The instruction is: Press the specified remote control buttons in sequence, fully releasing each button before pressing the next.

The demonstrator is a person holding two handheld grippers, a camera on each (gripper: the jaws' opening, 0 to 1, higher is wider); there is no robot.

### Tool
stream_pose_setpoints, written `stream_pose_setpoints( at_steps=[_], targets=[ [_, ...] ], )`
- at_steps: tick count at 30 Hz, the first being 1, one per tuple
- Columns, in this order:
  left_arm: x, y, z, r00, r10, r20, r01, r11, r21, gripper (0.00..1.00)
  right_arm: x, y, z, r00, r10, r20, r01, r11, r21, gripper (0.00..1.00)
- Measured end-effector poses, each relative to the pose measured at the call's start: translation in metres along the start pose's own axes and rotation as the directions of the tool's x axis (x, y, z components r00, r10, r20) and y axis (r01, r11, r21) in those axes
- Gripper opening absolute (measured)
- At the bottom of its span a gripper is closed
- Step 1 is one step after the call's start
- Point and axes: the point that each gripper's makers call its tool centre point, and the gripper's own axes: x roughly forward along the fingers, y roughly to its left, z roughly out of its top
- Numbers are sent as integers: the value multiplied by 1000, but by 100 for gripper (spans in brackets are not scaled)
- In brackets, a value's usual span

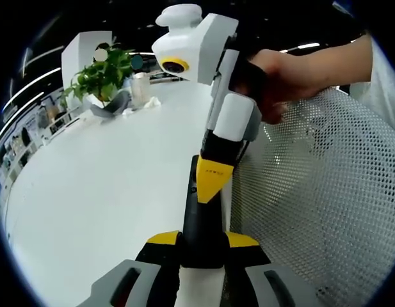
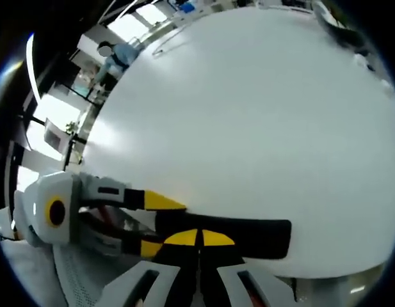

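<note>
the left gripper (image 1: 202, 256) pinches the black remote (image 1: 200, 217) at the table (image 1: 107, 192) edge; the right gripper (image 2: 198, 238), jaws pressed together, should press squarely (then lift fully clear).

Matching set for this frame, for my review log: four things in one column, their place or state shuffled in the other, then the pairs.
Things:
1. remote control
2. potted plant
3. mesh chair
4. hand

Places or states:
A. at the far end of the white table
B. wrapped around the right gripper
C. clamped in the left gripper
D. beside the table's edge

Pairs: 1-C, 2-A, 3-D, 4-B
</note>
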Motion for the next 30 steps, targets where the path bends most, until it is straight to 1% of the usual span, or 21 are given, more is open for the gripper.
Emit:
stream_pose_setpoints(
  at_steps=[13,19,22,28,29,30],
  targets=[
    [0,1,0,1000,-2,-2,2,1000,3,25,-2,-1,1,1000,10,1,-10,999,33,0],
    [0,1,0,1000,-4,-1,4,1000,4,25,-2,-1,1,1000,7,-6,-7,999,32,0],
    [0,1,0,1000,-4,-1,5,1000,4,25,-4,-4,0,1000,20,-15,-19,997,74,0],
    [0,1,0,1000,-4,0,4,1000,1,25,-3,0,0,1000,3,-17,-3,1000,27,0],
    [0,1,0,1000,-4,0,4,1000,2,25,-3,-1,0,1000,7,-17,-6,1000,26,0],
    [0,1,0,1000,-4,-1,4,1000,2,25,-2,2,0,999,27,-20,-26,999,35,0]
  ],
)
